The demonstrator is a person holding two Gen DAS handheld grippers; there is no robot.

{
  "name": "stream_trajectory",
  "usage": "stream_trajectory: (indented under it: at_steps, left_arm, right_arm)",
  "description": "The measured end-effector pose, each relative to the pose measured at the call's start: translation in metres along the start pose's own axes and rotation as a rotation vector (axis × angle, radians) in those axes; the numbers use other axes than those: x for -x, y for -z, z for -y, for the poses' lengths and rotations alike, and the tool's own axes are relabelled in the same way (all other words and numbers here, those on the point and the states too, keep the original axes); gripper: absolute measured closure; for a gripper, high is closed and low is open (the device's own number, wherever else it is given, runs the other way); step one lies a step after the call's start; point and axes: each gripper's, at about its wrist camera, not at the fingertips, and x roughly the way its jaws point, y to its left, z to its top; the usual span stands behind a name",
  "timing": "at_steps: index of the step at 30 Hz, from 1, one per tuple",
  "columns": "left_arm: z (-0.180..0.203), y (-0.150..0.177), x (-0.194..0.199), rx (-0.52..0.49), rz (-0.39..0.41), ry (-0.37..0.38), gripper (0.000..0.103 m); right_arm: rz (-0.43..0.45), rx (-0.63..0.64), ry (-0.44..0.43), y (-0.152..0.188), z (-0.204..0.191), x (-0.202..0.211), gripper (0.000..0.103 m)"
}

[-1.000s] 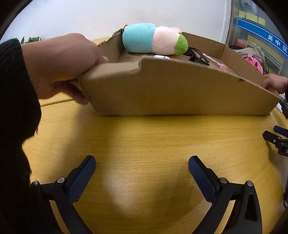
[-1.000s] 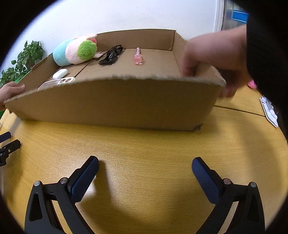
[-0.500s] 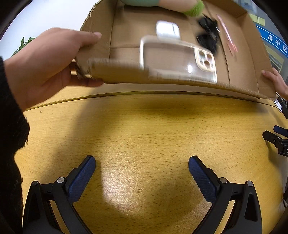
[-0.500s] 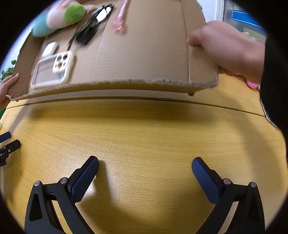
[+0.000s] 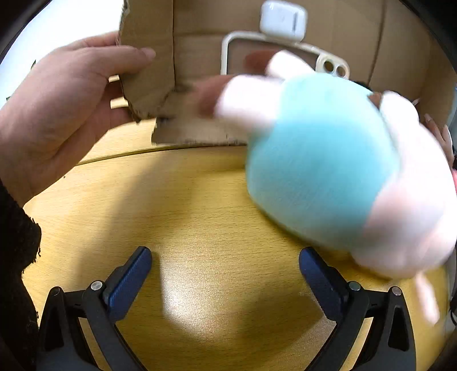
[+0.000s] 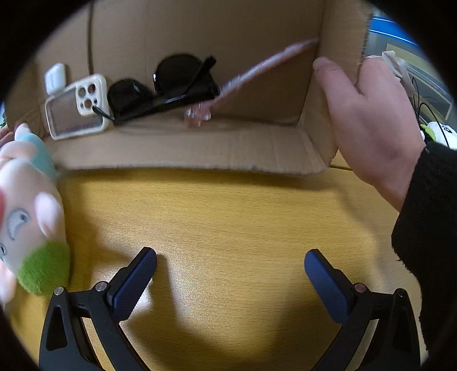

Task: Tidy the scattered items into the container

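Two bare hands (image 5: pixel 57 114) (image 6: pixel 371 114) tip a shallow cardboard box (image 5: pixel 200 42) (image 6: pixel 200 142) steeply toward me over the yellow wooden table (image 5: pixel 200 214). A blue, pink and green plush toy (image 5: pixel 328 177) (image 6: pixel 25 217) tumbles out, blurred, just ahead of my left gripper's right finger. A clear phone case (image 6: pixel 77 114) (image 5: pixel 248 54), a white earbud case (image 6: pixel 54 77) (image 5: pixel 282 18), black sunglasses (image 6: pixel 165 88) and a pink pen (image 6: pixel 257 68) slide down inside the box. My left gripper (image 5: pixel 225 274) and right gripper (image 6: pixel 230 274) are open and empty, low over the table.
A black sleeve (image 6: pixel 428 228) reaches in at the right of the right wrist view, another at the left (image 5: pixel 14 256) of the left wrist view. A white and green object with cables (image 6: pixel 437 131) lies beyond the box on the right.
The hands lifted the box and tipped it toward me. The plush toy has fallen out onto the table; the phone case, earbud case, sunglasses and pen slid to the lower wall. Both grippers stayed still.
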Motion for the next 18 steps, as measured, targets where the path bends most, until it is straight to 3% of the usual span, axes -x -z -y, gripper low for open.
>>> stream_trajectory:
  at_steps: [18]
  left_arm:
    - [0.0015, 0.0021, -0.0063, 0.001, -0.001, -0.001, 0.000]
  right_arm:
    - [0.000, 0.001, -0.001, -0.0002, 0.0032, 0.0006, 0.000]
